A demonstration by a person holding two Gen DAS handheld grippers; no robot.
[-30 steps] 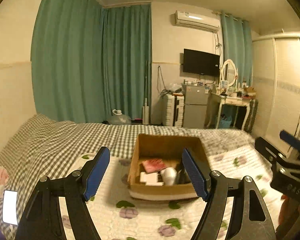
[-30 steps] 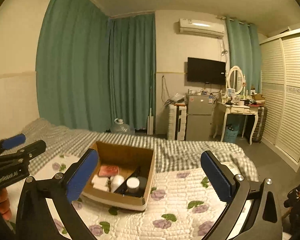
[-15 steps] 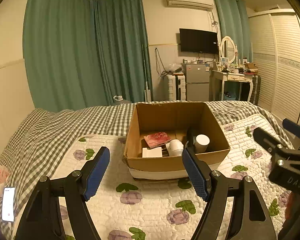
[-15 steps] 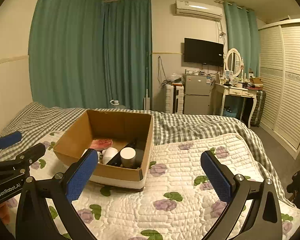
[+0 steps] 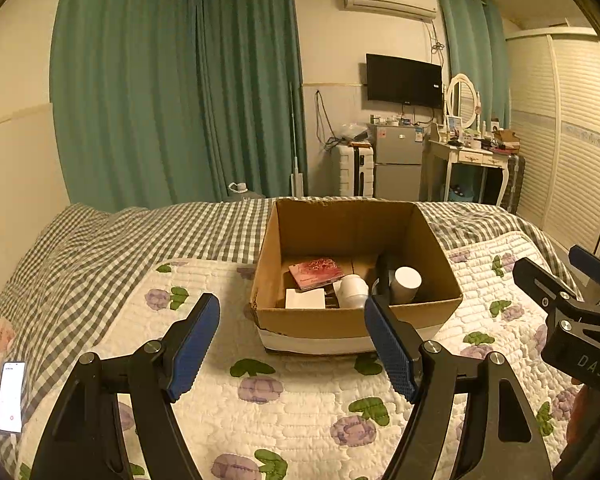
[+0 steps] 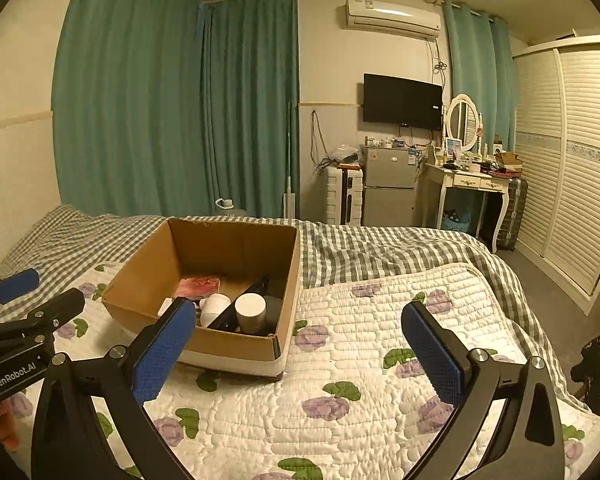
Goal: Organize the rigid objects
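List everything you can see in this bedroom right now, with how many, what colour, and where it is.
cardboard box: one, brown, on the quilt
red booklet: one, in the box
white cylinders: two, in the box
white card: one, in the box
phone: one, white screen, bed's left edge
curtains: green, back wall
television: one, black, wall
fridge: one, grey, under television
left gripper: open, empty
right gripper: open, empty

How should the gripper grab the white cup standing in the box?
Grip the white cup around its round side near the flat top, coming straight down from above: it stands upright, and the cardboard box walls likely block a sideways approach.
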